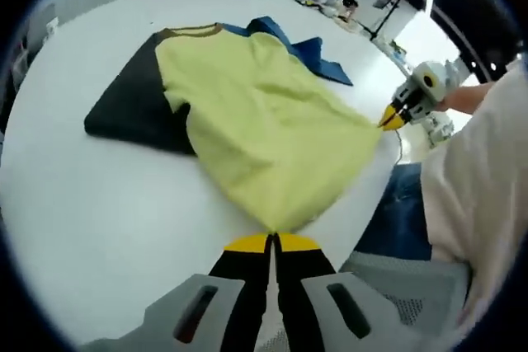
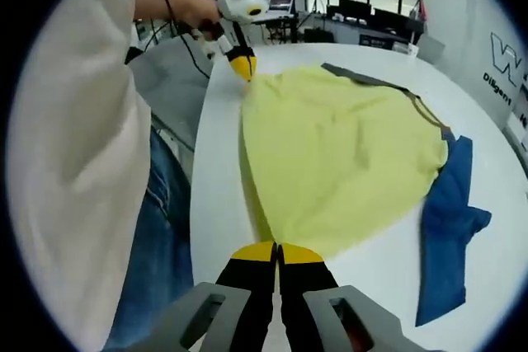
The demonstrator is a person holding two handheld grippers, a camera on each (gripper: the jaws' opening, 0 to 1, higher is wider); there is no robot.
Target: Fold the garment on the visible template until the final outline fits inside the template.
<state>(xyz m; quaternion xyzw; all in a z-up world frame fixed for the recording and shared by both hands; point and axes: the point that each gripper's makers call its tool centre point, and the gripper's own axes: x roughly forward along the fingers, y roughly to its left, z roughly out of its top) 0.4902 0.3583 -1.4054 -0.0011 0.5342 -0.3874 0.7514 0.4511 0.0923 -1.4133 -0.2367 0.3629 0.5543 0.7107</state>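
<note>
Where the yellow cloth folds under itself at the near hem, the fabric edge caught in each gripper is hidden, so the depth of each bite cannot be read. Seen in the left gripper view, the dark sleeve (image 1: pixel 132 105) lies flat and matte on the white surface (image 1: pixel 82 220), joined to the yellow garment (image 1: pixel 264 129), a soft knit with shallow creases and a ribbed collar at the far end. Beyond it a blue cloth (image 1: pixel 318 55) shows as a crumpled strip, mostly covered by the garment. The left gripper (image 1: pixel 272 241) has its yellow-tipped black fingers pressed together on the hem. At the right edge the right gripper (image 1: pixel 392 117) pinches the other hem corner, with a person's pale shirt and blue jeans cut off by the frame. Seen in the right gripper view, the left gripper (image 2: pixel 242 68) clamps the far corner of the garment (image 2: pixel 338 154), the right gripper (image 2: pixel 279 251) is closed on the near hem, and the blue cloth (image 2: pixel 450 228) lies rumpled at the right. No template outline can be made out.
</note>
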